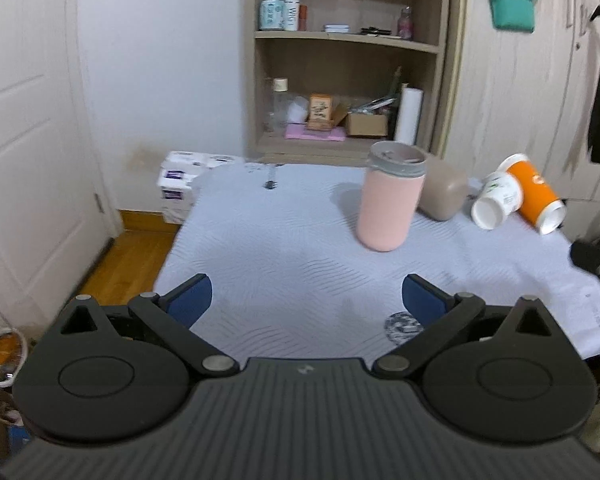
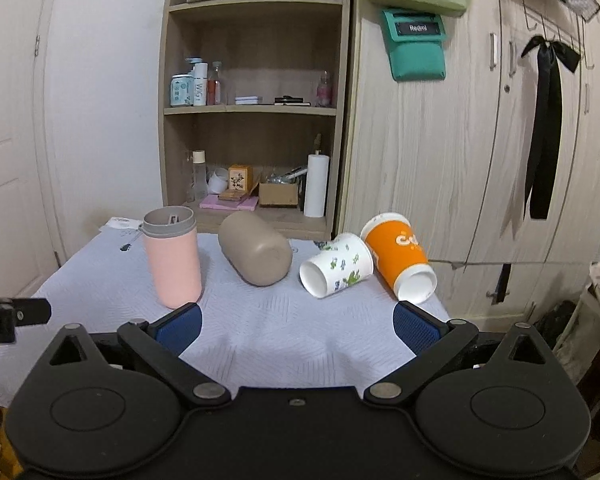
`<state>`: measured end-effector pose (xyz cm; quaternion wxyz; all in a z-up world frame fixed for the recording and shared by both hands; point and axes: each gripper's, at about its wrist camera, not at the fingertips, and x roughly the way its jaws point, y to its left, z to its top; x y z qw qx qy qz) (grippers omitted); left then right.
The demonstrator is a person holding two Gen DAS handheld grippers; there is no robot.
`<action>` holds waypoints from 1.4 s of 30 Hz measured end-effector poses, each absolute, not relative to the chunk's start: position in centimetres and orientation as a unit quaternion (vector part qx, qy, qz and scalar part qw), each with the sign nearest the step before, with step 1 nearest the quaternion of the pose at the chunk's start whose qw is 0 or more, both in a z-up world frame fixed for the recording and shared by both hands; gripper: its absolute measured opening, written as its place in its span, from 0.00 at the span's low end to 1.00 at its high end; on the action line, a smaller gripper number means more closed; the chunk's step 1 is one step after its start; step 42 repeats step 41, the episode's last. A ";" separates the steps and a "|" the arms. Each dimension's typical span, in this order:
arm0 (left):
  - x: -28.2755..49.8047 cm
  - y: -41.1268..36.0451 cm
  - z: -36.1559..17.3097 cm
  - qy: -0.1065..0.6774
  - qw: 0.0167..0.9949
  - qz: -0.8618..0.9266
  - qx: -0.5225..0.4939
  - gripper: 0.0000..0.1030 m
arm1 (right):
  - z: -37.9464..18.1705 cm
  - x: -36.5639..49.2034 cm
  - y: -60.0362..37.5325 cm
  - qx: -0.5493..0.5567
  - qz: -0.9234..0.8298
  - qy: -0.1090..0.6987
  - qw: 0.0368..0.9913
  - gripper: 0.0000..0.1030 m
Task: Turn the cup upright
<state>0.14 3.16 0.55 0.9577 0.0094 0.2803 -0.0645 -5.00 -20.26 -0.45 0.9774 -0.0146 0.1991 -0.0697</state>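
Both my grippers are spread wide and hold nothing: my left gripper [image 1: 306,300] hangs over the near part of the table [image 1: 284,264], and my right gripper [image 2: 297,326] does the same just short of the cups. Straight ahead of my left fingers, a little to the right, the pink cup [image 1: 390,200] stands upright with its grey rim on top; from my right gripper it sits ahead and to the left [image 2: 174,256]. Just beyond my right gripper's middle a taupe cup [image 2: 256,250] lies on its side, closed base toward me. Ahead and to the right of it lie two paper cups, touching each other: a white one with small green prints [image 2: 336,264], open mouth toward me, and an orange one [image 2: 400,258] whose white lettering starts with "C" but reads no further. The table wears a pale blue-grey cloth with a wavy quilted pattern. Behind it is an open wooden shelf [image 2: 252,110] with bottles, one white bottle marked "WIS" or similar, small boxes and a paper roll [image 2: 316,184]. Up to the right of the shelf, a teal pouch [image 2: 416,46] hangs on the wood-grain wardrobe [image 2: 460,160], and its label reads "Redmi". A black ribbon [image 2: 544,128] hangs further right. A white door [image 1: 24,120] stands far to my left.
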 end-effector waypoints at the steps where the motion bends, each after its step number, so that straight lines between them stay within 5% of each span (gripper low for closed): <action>1: 0.2 3.2 0.5 0.283 0.957 -0.062 0.011 1.00 | -0.4 -5.1 -20.2 -0.014 -0.068 0.199 0.977 1.00; 42: 0.4 3.6 0.2 0.282 0.958 -0.055 0.002 1.00 | -0.8 -5.0 -19.6 -0.016 -0.088 0.227 0.970 1.00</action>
